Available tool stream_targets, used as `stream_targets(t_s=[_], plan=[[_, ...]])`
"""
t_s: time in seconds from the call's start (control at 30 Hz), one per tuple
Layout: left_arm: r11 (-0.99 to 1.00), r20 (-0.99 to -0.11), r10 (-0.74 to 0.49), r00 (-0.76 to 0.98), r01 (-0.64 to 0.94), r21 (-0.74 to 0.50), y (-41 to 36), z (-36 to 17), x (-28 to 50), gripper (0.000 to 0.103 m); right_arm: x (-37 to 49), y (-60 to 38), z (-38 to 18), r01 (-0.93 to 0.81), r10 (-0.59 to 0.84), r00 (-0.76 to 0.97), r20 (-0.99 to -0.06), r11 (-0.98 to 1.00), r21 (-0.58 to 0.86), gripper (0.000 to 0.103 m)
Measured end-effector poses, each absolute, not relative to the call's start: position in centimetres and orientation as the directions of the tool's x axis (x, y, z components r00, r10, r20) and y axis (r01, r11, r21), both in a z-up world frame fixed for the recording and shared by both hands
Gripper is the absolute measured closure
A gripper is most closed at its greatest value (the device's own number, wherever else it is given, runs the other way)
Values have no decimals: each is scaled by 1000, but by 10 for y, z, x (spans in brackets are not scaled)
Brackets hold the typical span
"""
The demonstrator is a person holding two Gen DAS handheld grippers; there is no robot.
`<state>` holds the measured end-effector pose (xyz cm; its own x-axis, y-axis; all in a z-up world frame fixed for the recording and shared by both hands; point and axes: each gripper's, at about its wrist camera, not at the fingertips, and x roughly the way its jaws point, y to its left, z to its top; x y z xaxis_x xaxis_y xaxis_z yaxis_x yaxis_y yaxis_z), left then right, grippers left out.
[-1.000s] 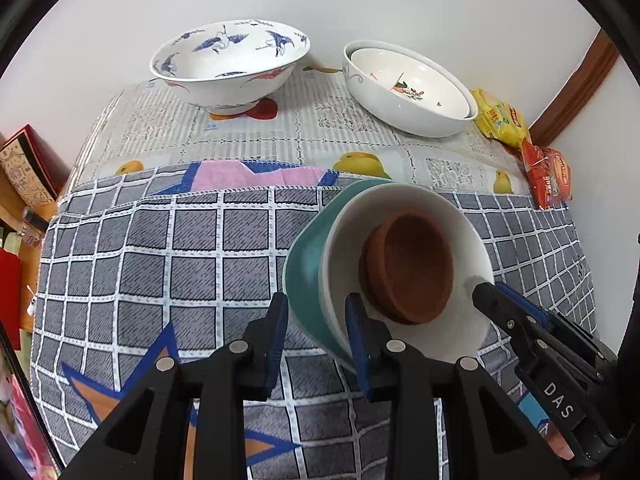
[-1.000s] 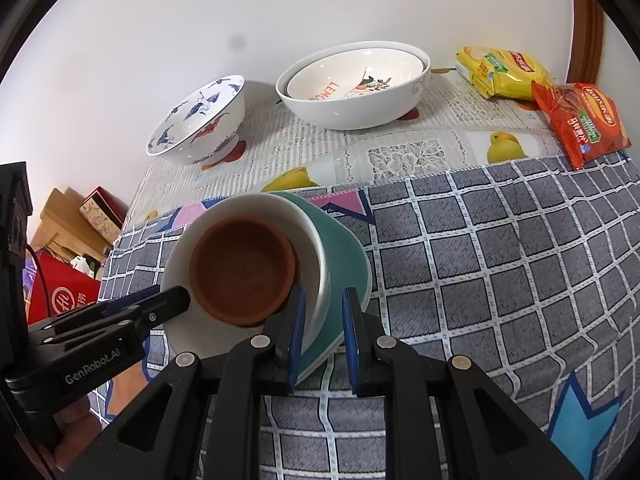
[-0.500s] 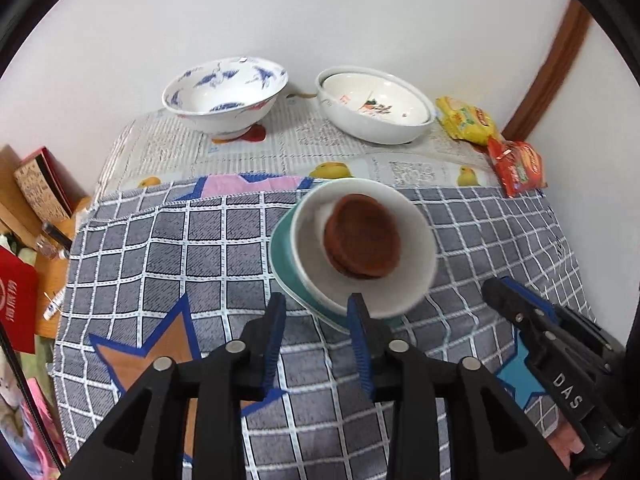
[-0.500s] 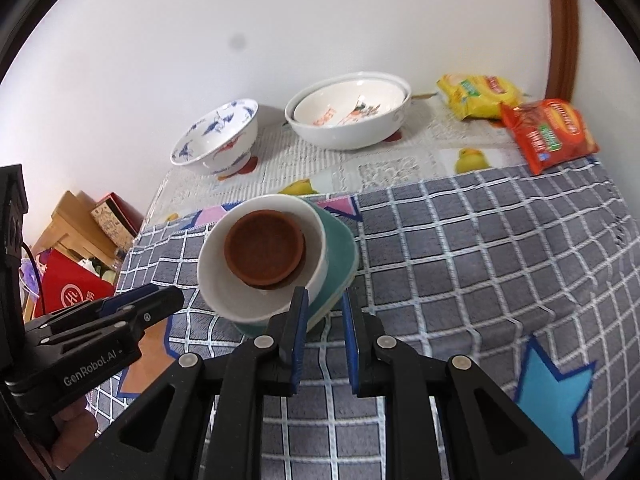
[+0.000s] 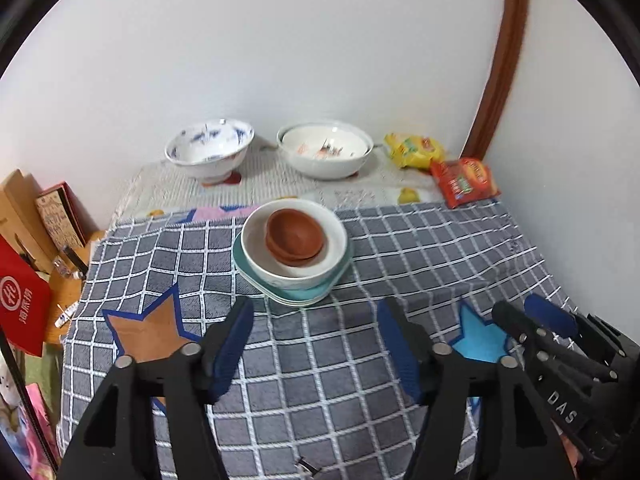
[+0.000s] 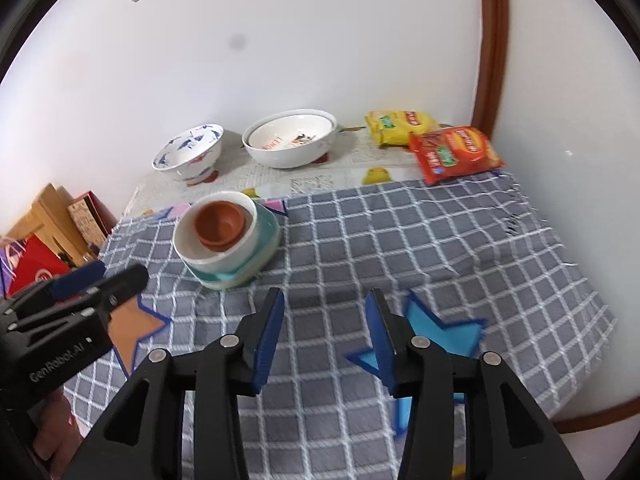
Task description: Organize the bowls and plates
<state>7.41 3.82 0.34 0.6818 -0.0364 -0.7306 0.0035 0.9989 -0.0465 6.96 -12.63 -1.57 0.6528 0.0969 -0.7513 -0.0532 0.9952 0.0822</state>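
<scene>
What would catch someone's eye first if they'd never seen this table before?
Probably the stack in the middle of the checked cloth: brown bowls nested in a white bowl on teal plates. Behind it, by the wall, stand a blue-patterned bowl and a wide white bowl, with yellow and red snack bags in the corner. In front, the left gripper and right gripper are both open with nothing between their fingers.

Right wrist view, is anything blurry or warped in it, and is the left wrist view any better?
Right wrist view: the right gripper pads and the blue star beside them are smeared, and the door frame bows from fisheye. Left wrist view: the stacked bowls look fairly sharp; the snack packets are soft; dark corners frame both.
</scene>
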Motion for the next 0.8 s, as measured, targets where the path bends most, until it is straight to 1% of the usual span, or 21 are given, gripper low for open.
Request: stream_targets(t_s=[0.07, 0.13, 0.17, 0.2, 0.3, 0.4, 0.6, 0.67, 0.8], plan=[[1000, -705, -25, 709, 4, -31, 28, 9, 57, 29, 52, -135, -11, -42, 86, 662, -744, 996, 78, 50], [1000, -685, -9, 728, 1, -12, 21, 13, 45, 19, 38, -142, -7, -36, 86, 677, -731, 996, 83, 35], [1000, -671, -2, 742, 0, -3, 16, 15, 37, 17, 30, -145, -4, -33, 85, 685, -724, 996, 86, 30], [1000, -662, 9, 749, -5, 8, 13, 16, 32, 15, 23, -147, -2, -31, 83, 692, -717, 996, 85, 23], [999, -640, 33, 768, -17, 31, 3, 21, 16, 11, -4, -157, 6, -18, 62, 719, -693, 997, 71, 12], [999, -635, 38, 771, -26, 28, -3, 21, 4, 8, -21, -164, 9, -10, 59, 718, -694, 997, 75, 11], [998, -631, 54, 774, -33, 45, -13, 16, -18, 8, -46, -172, 12, 13, 19, 731, -682, 999, 42, 11], [999, -636, 40, 771, -32, 24, -13, 15, -24, 8, -52, -176, 11, 22, 17, 735, -678, 999, 49, 11], [999, -632, 49, 773, -38, 31, -14, 15, -35, 8, -62, -181, 10, 34, 17, 737, -676, 997, 63, 11]])
